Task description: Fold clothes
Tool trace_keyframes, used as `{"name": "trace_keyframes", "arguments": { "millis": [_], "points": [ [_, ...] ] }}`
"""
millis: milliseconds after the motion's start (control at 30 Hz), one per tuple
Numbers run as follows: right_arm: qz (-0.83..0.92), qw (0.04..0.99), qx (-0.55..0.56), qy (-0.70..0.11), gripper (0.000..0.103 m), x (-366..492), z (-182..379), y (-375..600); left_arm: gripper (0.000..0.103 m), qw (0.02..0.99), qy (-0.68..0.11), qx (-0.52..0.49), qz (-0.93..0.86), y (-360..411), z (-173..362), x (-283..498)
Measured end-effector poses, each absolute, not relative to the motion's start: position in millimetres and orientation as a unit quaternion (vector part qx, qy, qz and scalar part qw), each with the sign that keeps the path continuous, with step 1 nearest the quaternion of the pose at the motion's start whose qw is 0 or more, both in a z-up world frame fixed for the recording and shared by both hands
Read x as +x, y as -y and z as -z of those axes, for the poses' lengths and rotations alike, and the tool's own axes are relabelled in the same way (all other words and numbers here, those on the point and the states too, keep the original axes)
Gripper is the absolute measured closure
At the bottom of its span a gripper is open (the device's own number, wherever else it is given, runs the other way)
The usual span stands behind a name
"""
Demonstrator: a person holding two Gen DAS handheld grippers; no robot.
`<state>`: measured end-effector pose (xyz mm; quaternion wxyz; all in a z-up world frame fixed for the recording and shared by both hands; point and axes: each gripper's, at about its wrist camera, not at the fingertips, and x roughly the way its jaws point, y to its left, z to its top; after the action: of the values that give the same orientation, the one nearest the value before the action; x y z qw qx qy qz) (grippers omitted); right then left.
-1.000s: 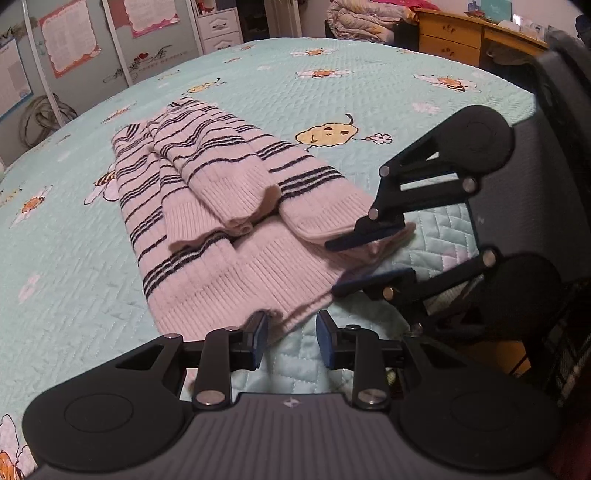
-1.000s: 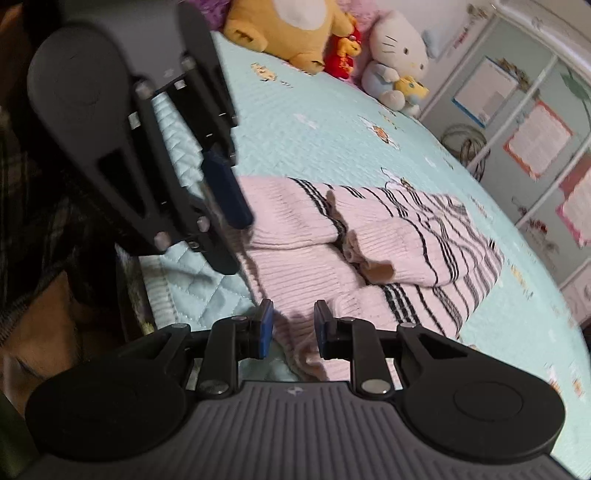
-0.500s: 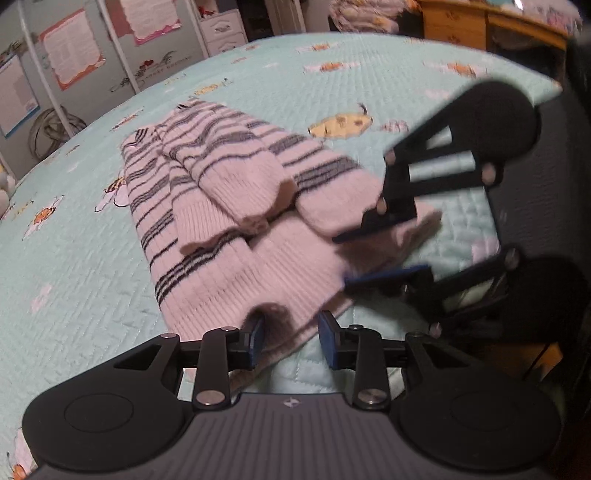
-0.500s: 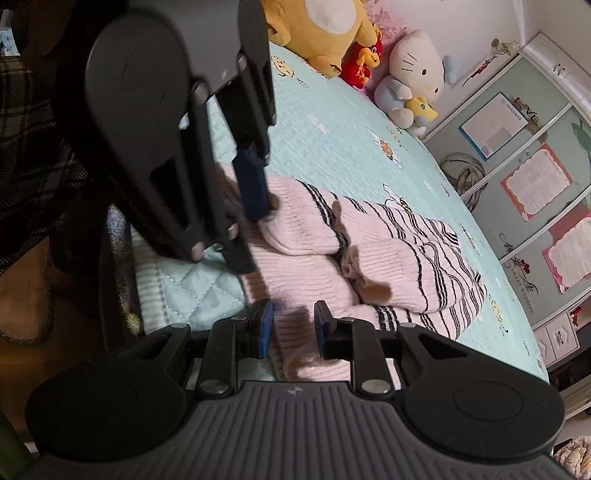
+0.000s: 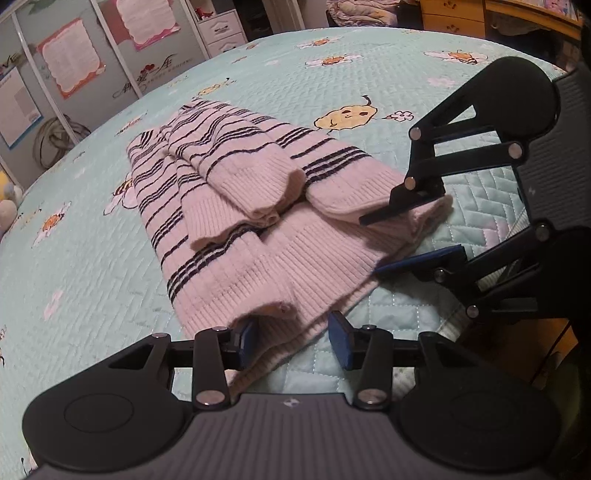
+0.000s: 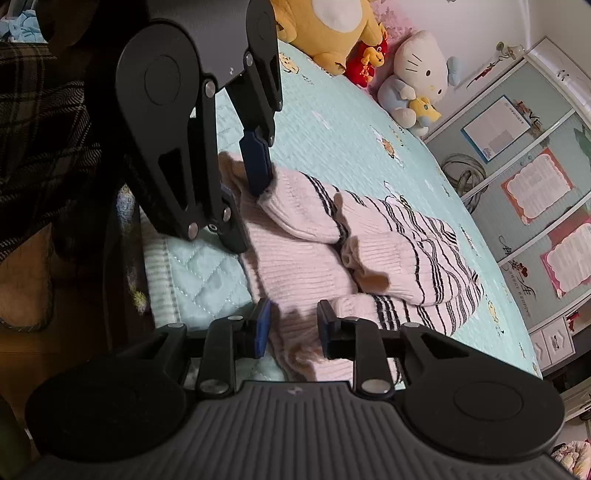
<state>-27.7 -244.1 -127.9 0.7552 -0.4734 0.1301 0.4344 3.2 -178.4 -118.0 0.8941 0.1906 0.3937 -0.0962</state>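
A pink knit sweater with dark stripes lies folded on the teal quilted bed, sleeves crossed on top. My left gripper is at the sweater's near hem with its jaws opening. The hem lies loose between the pads, touching only the left one. My right gripper straddles the sweater's right corner. In the right wrist view the right gripper is also opening, with blurred, slack cloth of the sweater between its pads. The left gripper stands over the far corner.
Plush toys, a yellow bear and a white cat, sit at the head of the bed. Wardrobe doors with posters line one side. A wooden desk stands beyond. The bed's edge and a person's plaid clothing are close by.
The jaws of both grippers have widened, and the cloth between them has gone slack. Both wrists have rolled slightly; the sweater stays in place.
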Motion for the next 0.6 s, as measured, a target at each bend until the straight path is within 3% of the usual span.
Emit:
{"name": "trace_keyframes", "arguments": {
  "millis": [433, 500, 567, 600],
  "points": [
    [-0.422, 0.751, -0.496, -0.106, 0.071, -26, 136, 241, 0.056, 0.893, -0.388, 0.214, 0.08, 183, 123, 8],
    [-0.424, 0.753, -0.492, -0.106, 0.076, -25, 136, 238, 0.056, 0.891, -0.381, 0.232, 0.081, 187, 125, 6],
    [-0.432, 0.752, -0.483, -0.117, 0.084, -22, 132, 237, 0.064, 0.89, -0.38, 0.239, 0.085, 188, 125, 5],
    [-0.435, 0.752, -0.48, -0.123, 0.088, -20, 130, 237, 0.08, 0.889, -0.381, 0.236, 0.09, 187, 125, 6]
  ]
}}
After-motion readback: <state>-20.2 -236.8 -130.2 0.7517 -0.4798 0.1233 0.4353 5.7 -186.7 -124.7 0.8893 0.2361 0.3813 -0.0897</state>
